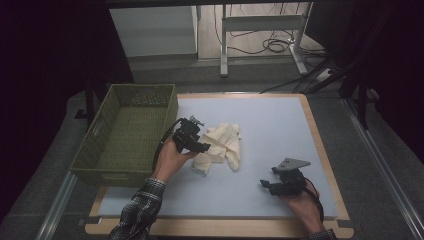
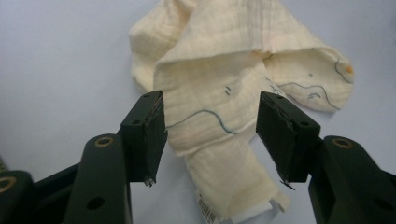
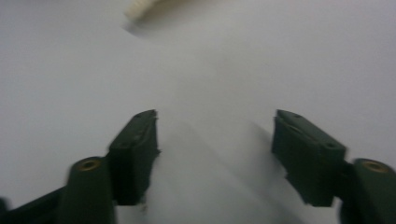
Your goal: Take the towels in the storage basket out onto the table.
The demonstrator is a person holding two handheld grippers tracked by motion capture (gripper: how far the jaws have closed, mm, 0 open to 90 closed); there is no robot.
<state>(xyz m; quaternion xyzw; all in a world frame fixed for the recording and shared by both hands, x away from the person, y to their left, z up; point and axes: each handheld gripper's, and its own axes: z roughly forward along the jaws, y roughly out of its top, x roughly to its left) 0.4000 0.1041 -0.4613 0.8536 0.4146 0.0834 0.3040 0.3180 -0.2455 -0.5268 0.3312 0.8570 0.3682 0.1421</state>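
Note:
A crumpled cream cloth (image 1: 225,142) with thin blue lines lies on the pale blue mat (image 1: 280,125), left of its middle. My left gripper (image 1: 202,148) hovers at the cloth's left edge. In the left gripper view the cloth (image 2: 219,93) lies beneath and between the jaws of the left gripper (image 2: 210,121), which stand apart without pressing on it. A white label shows at the cloth's near end. My right gripper (image 1: 265,185) sits low over bare mat at the front right, open with nothing between its jaws (image 3: 215,135). A corner of the cloth (image 3: 140,7) shows far off.
A green woven basket (image 1: 95,130) stands at the left edge of the table, right beside the left hand. The wooden table rim (image 1: 325,150) frames the mat. Table legs and cables lie on the floor beyond.

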